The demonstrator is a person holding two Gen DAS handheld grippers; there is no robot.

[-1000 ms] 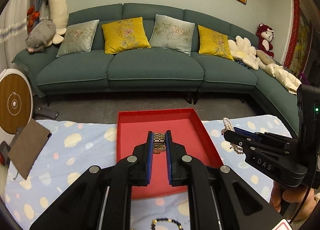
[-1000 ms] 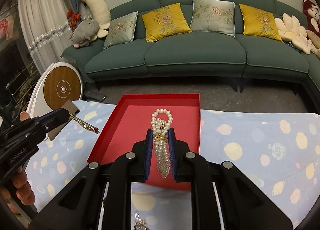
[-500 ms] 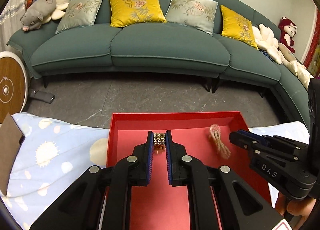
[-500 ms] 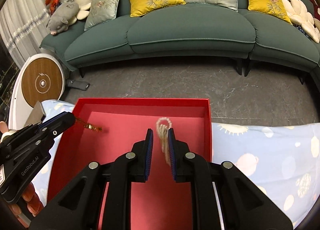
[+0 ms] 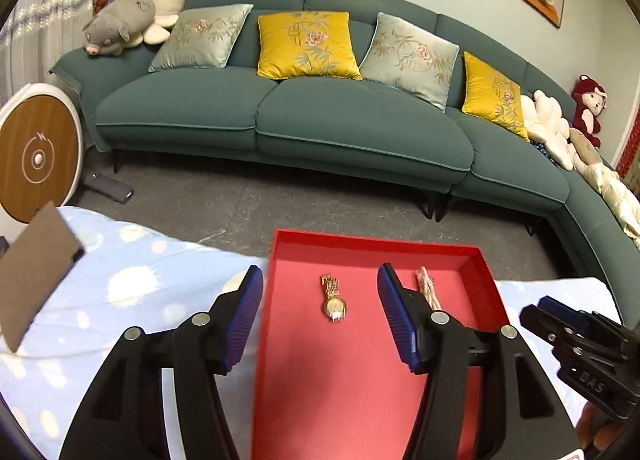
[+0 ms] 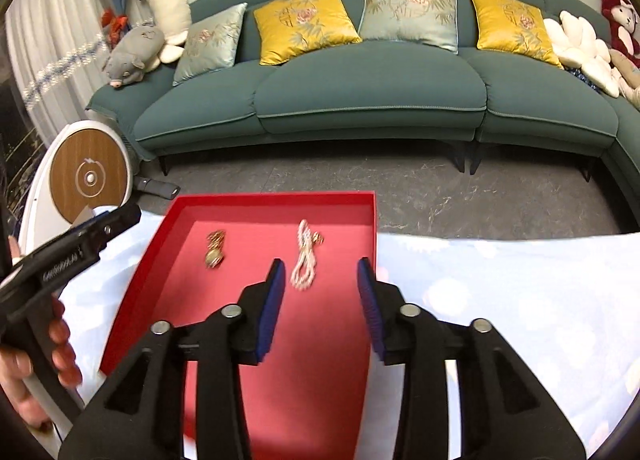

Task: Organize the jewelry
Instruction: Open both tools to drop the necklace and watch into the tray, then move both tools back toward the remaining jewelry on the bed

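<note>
Shallow red cardboard tray (image 5: 280, 340) on the table: gold metal wristwatch (image 5: 333, 297) and white pearl-bead strand (image 6: 304, 256) lying apart inside; left claw (image 5: 318, 318) and right claw (image 6: 320, 300), jaws just opening, empty; withdraw straight upward, avoiding snags.

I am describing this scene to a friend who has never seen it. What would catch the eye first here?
The bright red tray on the pale blue spotted cloth stands out first, with a gold watch and a pearl necklace lying apart inside it. Behind stretches a long teal sofa with yellow cushions.
</note>
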